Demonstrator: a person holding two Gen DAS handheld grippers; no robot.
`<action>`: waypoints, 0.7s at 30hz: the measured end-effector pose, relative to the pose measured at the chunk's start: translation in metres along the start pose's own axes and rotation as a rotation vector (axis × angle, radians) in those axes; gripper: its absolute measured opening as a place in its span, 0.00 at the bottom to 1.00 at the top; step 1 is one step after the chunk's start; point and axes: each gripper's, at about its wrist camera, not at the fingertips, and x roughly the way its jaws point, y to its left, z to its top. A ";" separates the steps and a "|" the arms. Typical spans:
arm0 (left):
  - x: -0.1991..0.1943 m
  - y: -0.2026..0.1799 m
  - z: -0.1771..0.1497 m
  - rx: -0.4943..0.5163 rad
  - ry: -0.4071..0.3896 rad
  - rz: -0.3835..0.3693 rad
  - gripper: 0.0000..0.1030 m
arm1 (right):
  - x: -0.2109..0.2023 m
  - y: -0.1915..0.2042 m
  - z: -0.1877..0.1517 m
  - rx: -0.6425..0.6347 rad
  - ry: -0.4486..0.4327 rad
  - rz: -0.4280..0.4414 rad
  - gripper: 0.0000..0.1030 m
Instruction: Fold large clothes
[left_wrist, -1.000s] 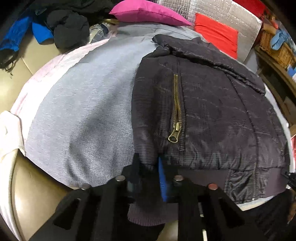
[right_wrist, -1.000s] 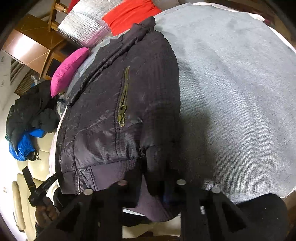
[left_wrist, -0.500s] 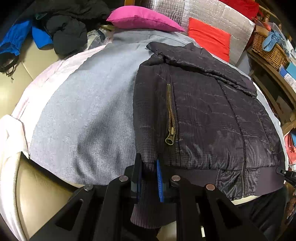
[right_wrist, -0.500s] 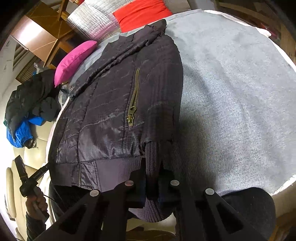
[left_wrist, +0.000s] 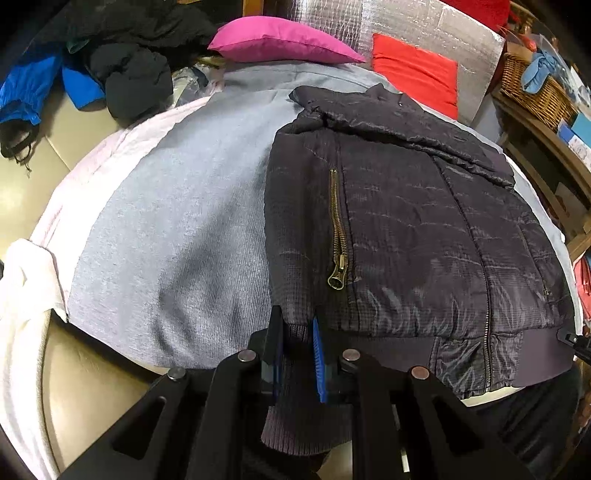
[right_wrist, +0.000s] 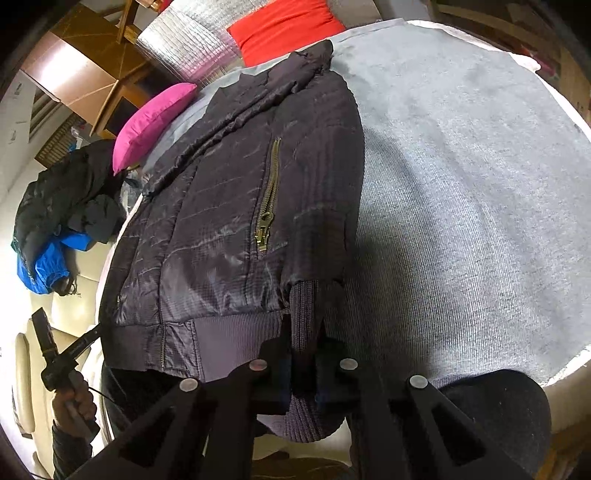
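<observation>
A: What do the left tongs (left_wrist: 295, 328) have?

B: They're clamped on a ribbed sleeve cuff (left_wrist: 295, 387) of the dark jacket (left_wrist: 406, 229). The right tongs (right_wrist: 306, 332) pinch a ribbed cuff (right_wrist: 303, 314) too, at the other side.

A: Where's the jacket?

B: Front up on the grey blanket (left_wrist: 166, 221), hem at the near edge, collar towards the pink cushion (left_wrist: 280, 40).

A: How should the fold go?

B: I'd keep both grips firm, lift the cuffs just clear, and lay each sleeve flat across the chest, watching that the slippery shell doesn't drag off the edge.
</observation>
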 end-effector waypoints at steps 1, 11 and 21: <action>-0.001 -0.001 0.000 0.000 -0.003 0.002 0.14 | 0.000 -0.001 0.000 0.000 0.001 0.002 0.09; -0.001 0.001 -0.001 -0.004 -0.009 -0.009 0.14 | -0.001 -0.001 0.002 0.005 0.010 0.007 0.09; -0.002 0.002 -0.002 -0.001 -0.013 -0.015 0.14 | -0.004 -0.002 0.004 0.001 0.013 0.014 0.09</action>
